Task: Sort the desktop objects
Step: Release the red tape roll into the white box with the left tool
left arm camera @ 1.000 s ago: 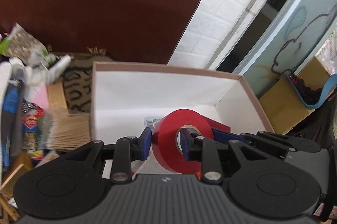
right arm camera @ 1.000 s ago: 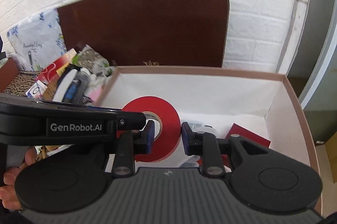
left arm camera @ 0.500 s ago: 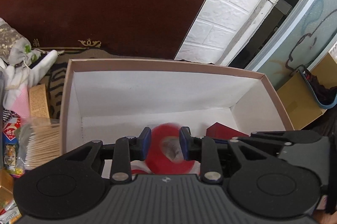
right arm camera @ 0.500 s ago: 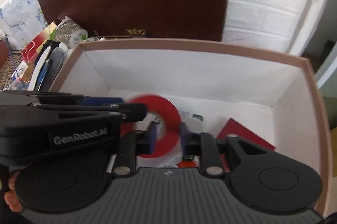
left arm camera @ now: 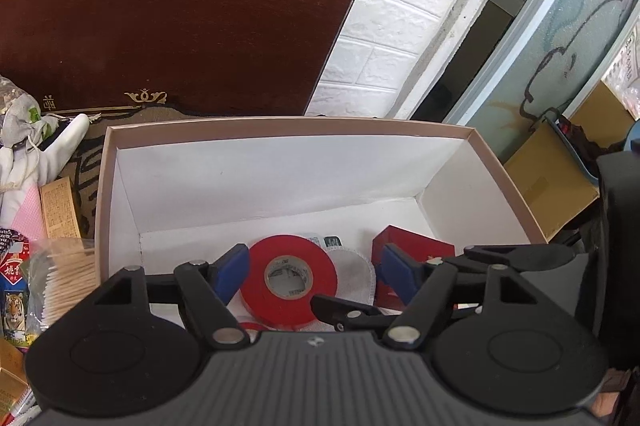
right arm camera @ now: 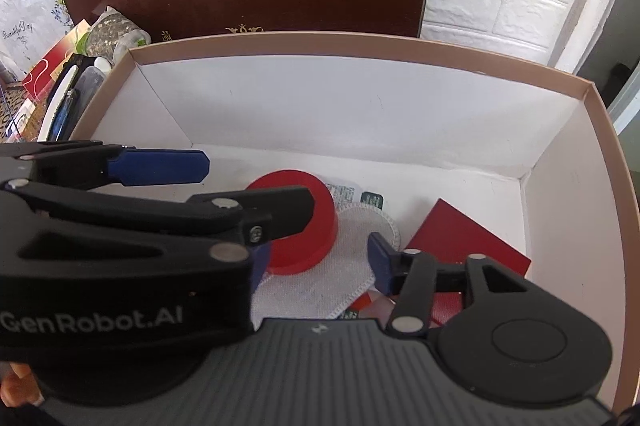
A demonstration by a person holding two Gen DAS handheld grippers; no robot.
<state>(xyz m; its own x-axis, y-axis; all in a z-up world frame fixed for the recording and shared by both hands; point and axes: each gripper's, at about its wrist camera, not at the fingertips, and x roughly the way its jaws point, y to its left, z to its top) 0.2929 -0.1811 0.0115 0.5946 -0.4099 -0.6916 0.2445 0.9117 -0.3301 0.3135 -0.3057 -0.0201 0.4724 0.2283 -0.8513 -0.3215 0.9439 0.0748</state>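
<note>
A red tape roll (left arm camera: 289, 278) lies flat inside the open white box (left arm camera: 280, 162), resting on a white cloth pad (left arm camera: 354, 274). My left gripper (left arm camera: 314, 272) is open above it, blue pads apart on either side, holding nothing. In the right wrist view the roll (right arm camera: 300, 226) sits partly behind the left gripper's fingers (right arm camera: 160, 166). My right gripper (right arm camera: 320, 258) is open over the cloth pad (right arm camera: 320, 286) and holds nothing. A red flat box (right arm camera: 468, 246) lies in the white box (right arm camera: 360, 46) to the right.
Left of the box lies a clutter pile: a white cloth bag (left arm camera: 24, 146), a bundle of wooden sticks (left arm camera: 64, 286), packets and small cartons. A dark wooden board (left arm camera: 160, 6) leans on the white brick wall behind. Yellow cartons (left arm camera: 552, 178) stand at the right.
The left gripper opened and let go of the red tape roll, which now lies flat in the box. Both grippers moved lower over the box, and the right gripper opened wider.
</note>
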